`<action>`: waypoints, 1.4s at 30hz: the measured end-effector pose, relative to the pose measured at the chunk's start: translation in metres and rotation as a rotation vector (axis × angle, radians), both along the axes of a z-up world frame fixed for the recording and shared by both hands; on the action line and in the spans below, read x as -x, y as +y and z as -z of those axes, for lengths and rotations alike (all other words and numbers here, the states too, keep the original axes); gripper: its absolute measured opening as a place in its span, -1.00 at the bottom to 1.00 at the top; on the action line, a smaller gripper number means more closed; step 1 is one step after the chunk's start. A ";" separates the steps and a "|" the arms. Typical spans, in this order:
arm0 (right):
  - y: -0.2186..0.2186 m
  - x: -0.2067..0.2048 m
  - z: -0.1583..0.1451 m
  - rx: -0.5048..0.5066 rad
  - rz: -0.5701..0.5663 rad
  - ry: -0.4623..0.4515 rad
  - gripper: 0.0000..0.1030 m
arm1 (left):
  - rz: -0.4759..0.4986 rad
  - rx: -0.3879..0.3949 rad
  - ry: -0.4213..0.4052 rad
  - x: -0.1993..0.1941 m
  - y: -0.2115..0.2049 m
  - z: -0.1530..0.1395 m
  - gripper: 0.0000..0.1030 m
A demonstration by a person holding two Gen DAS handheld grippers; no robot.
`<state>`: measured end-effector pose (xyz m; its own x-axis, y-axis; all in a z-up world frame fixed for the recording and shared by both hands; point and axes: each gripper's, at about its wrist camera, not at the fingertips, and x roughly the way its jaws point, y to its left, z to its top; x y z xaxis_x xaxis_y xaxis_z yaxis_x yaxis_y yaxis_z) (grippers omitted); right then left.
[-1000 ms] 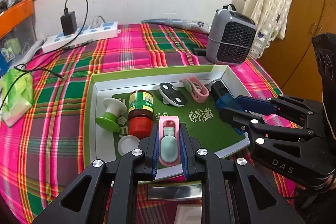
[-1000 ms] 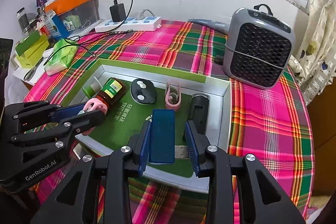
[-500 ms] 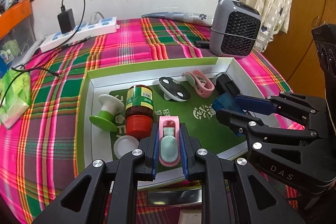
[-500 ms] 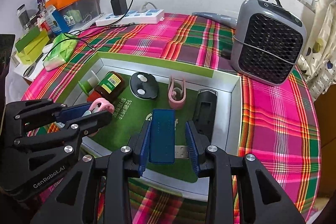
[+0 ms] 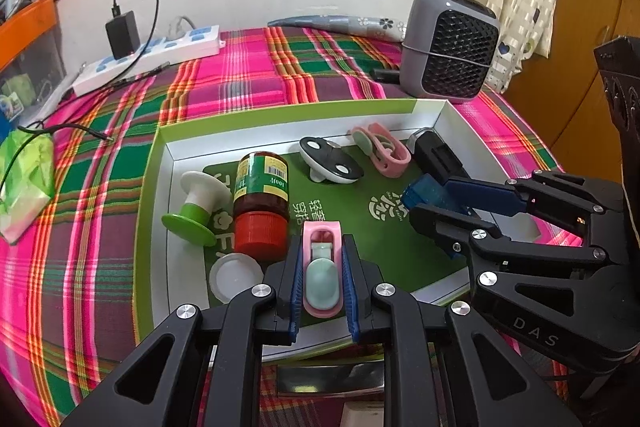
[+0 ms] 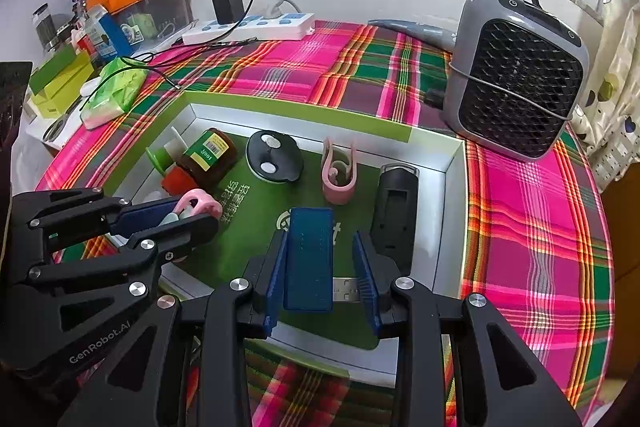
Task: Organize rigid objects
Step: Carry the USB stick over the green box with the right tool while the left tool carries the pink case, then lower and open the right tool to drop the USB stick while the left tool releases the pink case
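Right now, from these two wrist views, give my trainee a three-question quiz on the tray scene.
1. True or false: the left tool grips a pink clip.
2. What does the right tool have between its fingers? A) the brown bottle B) a blue rectangular block C) the black fob
3. Fill in: the brown bottle with the red cap lies on its ___ in the tray.

Key: 1 true; 2 B, the blue block; 3 side.
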<state>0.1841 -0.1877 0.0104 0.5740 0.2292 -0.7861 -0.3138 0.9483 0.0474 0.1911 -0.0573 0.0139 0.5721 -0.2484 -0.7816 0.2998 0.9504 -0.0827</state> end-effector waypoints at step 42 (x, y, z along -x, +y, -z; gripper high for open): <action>0.000 -0.001 0.009 0.021 0.008 0.012 -0.33 | -0.014 -0.002 0.019 -0.003 0.002 0.005 -0.63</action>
<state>0.1853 -0.1874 0.0013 0.5665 0.2083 -0.7973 -0.3061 0.9515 0.0311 0.1940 -0.0553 0.0086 0.5604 -0.2390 -0.7930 0.2846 0.9547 -0.0866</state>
